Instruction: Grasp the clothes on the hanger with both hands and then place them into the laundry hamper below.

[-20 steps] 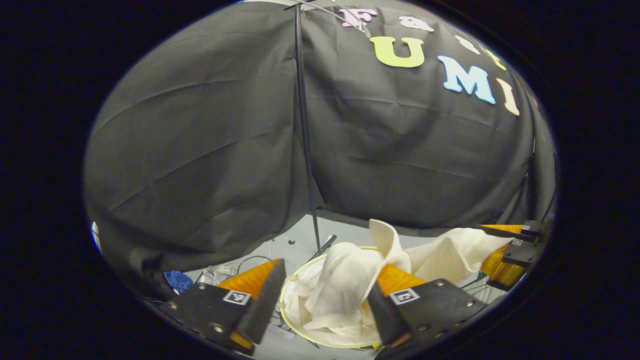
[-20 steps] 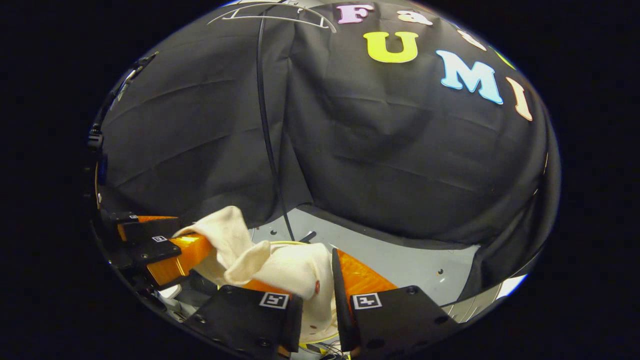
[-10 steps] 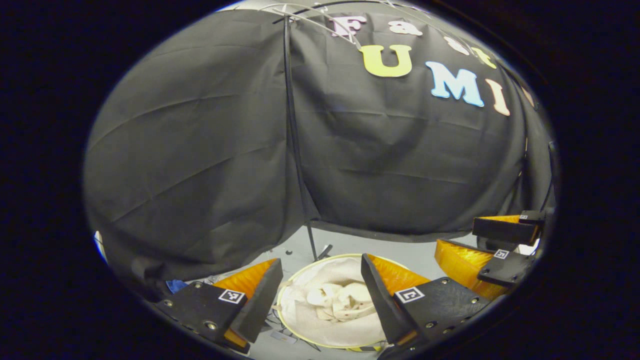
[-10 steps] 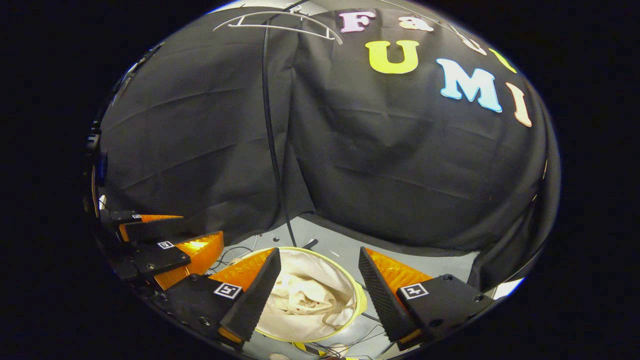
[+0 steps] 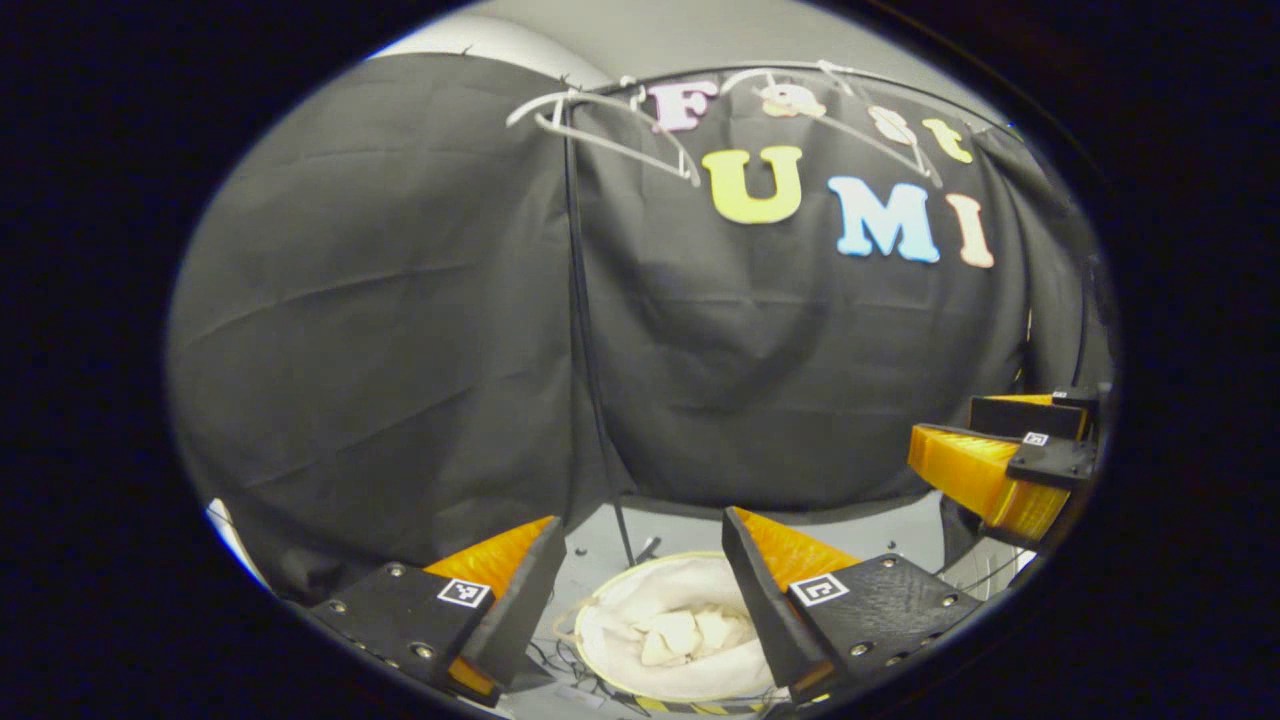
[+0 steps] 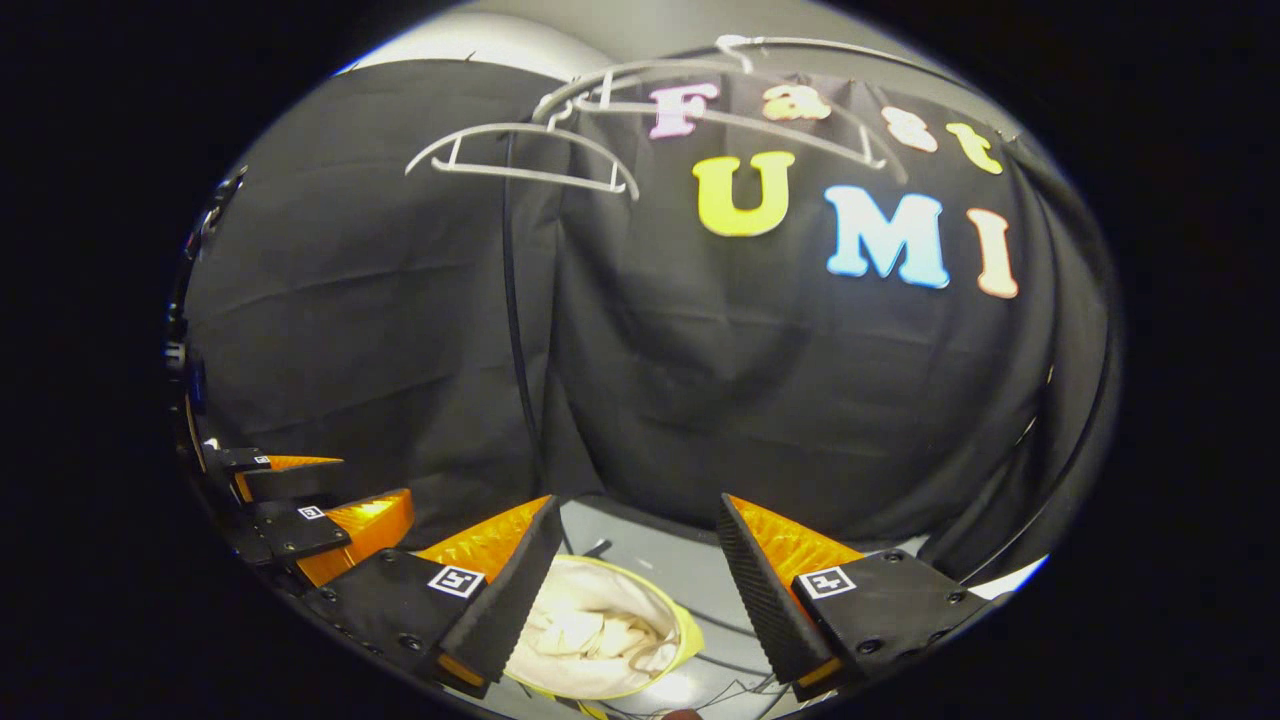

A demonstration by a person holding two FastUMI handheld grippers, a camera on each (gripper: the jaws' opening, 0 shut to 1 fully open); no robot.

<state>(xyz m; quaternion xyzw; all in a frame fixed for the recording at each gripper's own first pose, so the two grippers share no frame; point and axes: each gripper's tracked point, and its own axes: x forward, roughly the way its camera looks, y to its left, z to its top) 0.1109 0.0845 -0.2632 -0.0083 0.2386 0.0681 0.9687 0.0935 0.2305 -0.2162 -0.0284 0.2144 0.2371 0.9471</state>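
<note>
The cream clothes lie crumpled inside the round laundry hamper, whose yellow-green rim sits on the grey floor. In the right gripper view the clothes fill the same hamper. My left gripper hangs open above the hamper, nothing between its fingers. My right gripper is open too and holds nothing; it shows at the right edge of the left gripper view. The left gripper appears at the lower left of the right gripper view. Two bare white hangers hang on the rail above.
A thin black pole of the rack stands upright just behind the hamper. Loose cables run over the grey floor beside the hamper. Black cloth walls close in the booth on all sides.
Both grippers opened and let the clothes drop into the hamper, then rose well above it. The hangers have come into view at the top.
</note>
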